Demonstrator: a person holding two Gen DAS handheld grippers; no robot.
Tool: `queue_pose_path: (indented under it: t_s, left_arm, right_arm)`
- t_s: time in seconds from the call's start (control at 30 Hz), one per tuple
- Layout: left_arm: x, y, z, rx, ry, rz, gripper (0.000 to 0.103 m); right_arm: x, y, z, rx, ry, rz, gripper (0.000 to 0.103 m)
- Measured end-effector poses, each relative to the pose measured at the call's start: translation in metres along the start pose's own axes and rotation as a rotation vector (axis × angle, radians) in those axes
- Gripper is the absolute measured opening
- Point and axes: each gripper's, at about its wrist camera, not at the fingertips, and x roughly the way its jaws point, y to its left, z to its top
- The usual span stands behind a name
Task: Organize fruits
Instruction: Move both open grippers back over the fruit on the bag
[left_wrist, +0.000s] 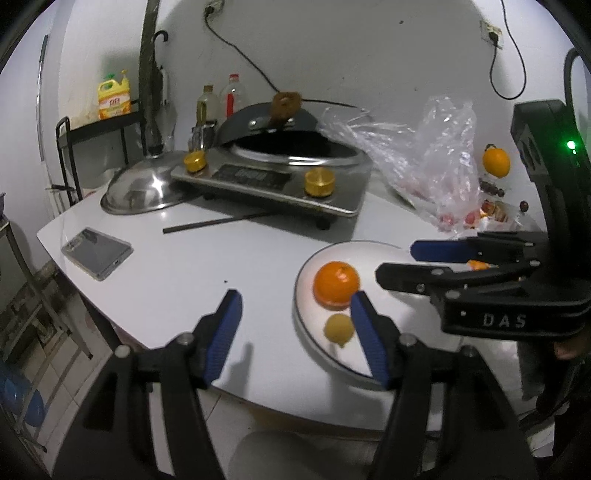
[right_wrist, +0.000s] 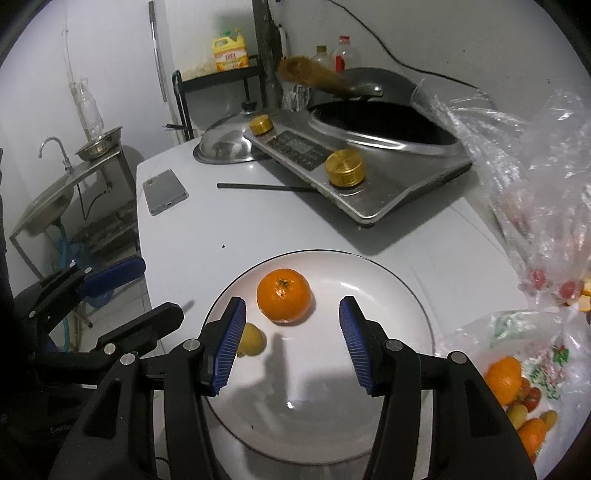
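Both tools released and empty: left tool (left_wrist: 295, 332), right tool (right_wrist: 291, 343). Orange (right_wrist: 283, 301) and lemon (right_wrist: 253, 339) sit on plate (right_wrist: 388, 280) near desk's front edge. Next: fetch fruit from bag (right_wrist: 535, 369).

White tabletop (right_wrist: 295, 221), glossy, rounded corner at far left. Directly on it:
- white plate (right_wrist: 388, 280), near edge, dark rim line
- steel induction cooker (right_wrist: 388, 192) with two gold knobs, behind the plate
- steel dome lid (right_wrist: 225, 144), beside the cooker's left end, touching or nearly so
- black chopstick (right_wrist: 266, 187), one end under the cooker's front edge
- smartphone (right_wrist: 164, 192), far left, apart from the rest
- clear plastic bags (right_wrist: 535, 184) along the right side
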Motion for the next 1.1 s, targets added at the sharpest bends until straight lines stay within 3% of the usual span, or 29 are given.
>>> queue_pose_path:
  t_s: [0.5, 1.1]
  left_arm:
    - [-0.033, -0.052, 0.008, 0.061, -0.041, -0.018, 0.063]
    - [-0.048, -0.132, 0.013, 0.159, -0.051, -0.056, 0.063]
  right_arm:
    - [-0.065, -0.022, -0.028, 0.025, -0.058, -0.052, 0.056]
    - [-0.133, -0.083, -0.073, 0.12, -0.121, -0.119, 0.056]
